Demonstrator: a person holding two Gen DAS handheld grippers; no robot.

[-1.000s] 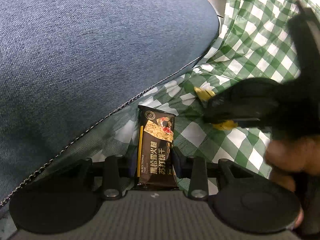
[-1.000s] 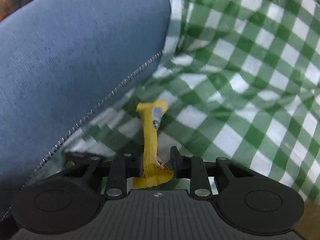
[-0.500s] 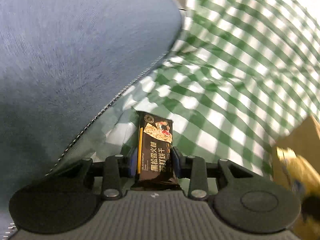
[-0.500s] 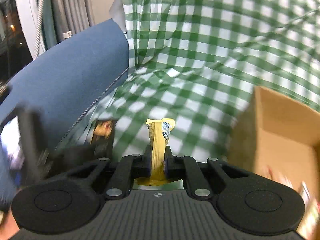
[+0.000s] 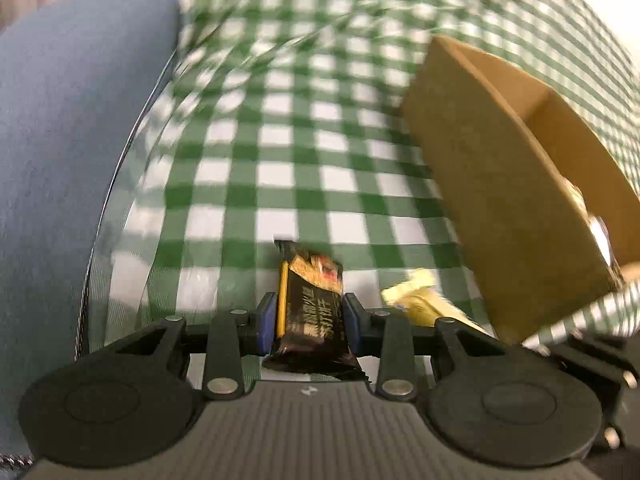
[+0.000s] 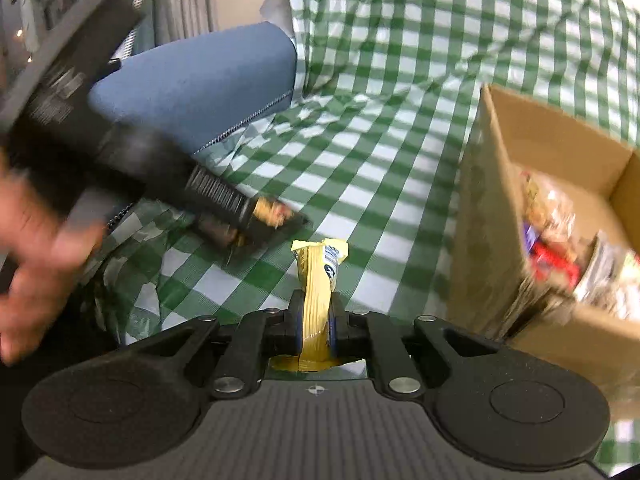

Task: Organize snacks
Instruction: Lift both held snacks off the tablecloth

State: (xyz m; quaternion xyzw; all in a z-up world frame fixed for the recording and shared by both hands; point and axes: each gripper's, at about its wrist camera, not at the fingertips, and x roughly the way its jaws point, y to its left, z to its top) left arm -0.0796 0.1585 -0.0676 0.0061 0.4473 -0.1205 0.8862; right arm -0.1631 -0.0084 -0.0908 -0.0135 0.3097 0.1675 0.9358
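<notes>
Both grippers have swung from the blue cushion (image 6: 208, 80) toward the cardboard box (image 6: 492, 208). Left gripper (image 5: 310, 320) clamps the black cracker packet (image 5: 310, 308); right gripper (image 6: 316, 326) pinches the yellow sachet (image 6: 318, 280).

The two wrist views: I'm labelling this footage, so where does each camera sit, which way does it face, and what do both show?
Left wrist: sits on the left gripper, looking down along its fingers at the checked cloth; it grips a black snack pack.
Right wrist: sits on the right gripper, facing the cardboard box; it grips a yellow snack pack; a hand shows.
Shared: cloth, box, blue cushion, both packs.
</notes>
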